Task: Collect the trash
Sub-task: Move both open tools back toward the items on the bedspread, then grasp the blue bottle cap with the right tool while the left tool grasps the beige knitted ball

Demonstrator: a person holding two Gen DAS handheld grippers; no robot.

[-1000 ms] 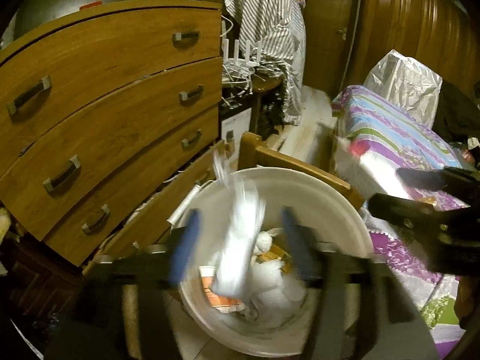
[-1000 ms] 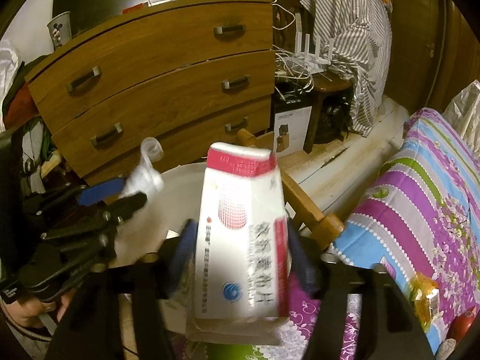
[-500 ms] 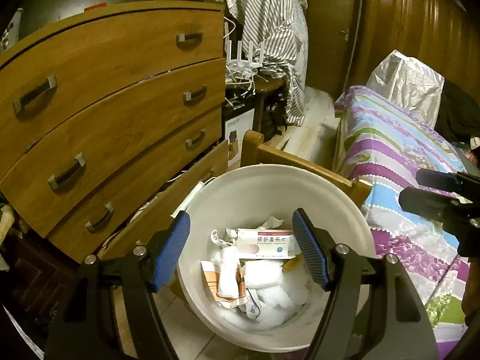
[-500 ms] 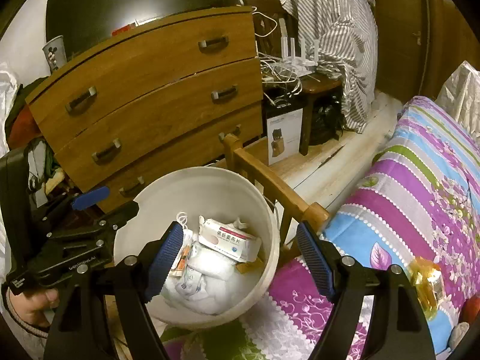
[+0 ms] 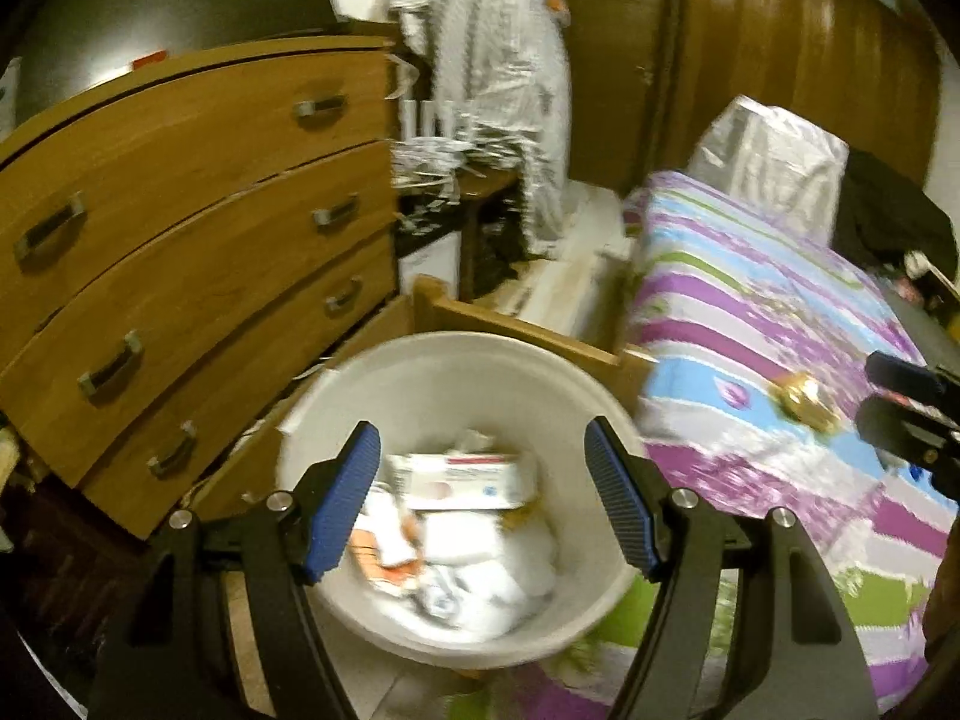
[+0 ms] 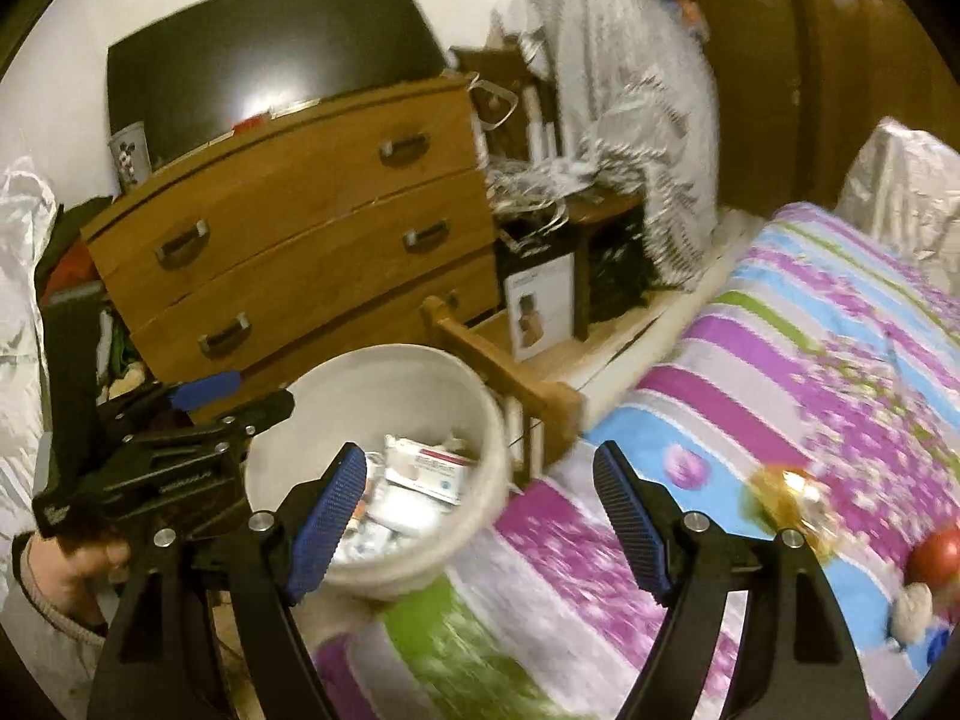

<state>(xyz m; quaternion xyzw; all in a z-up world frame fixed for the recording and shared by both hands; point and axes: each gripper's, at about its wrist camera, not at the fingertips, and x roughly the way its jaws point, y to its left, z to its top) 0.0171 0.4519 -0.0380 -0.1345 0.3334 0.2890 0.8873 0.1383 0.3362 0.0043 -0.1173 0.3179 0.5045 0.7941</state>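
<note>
A white bucket stands by the bed's foot and holds tissues and a white-and-red medicine box. It also shows in the right wrist view with the box inside. My left gripper is open and empty above the bucket. My right gripper is open and empty over the bed edge beside the bucket. A gold wrapper lies on the striped bedspread, with a red round thing and a crumpled wad further right. The wrapper also shows in the left wrist view.
A wooden chest of drawers stands left of the bucket. The wooden bed frame post is right behind the bucket. A small table with cables, a striped shirt and a silver bag are further back.
My right gripper let go of the medicine box, which now lies in the bucket. My left gripper dropped its tissue there too. Both grippers are open and are swinging right toward the bed.
</note>
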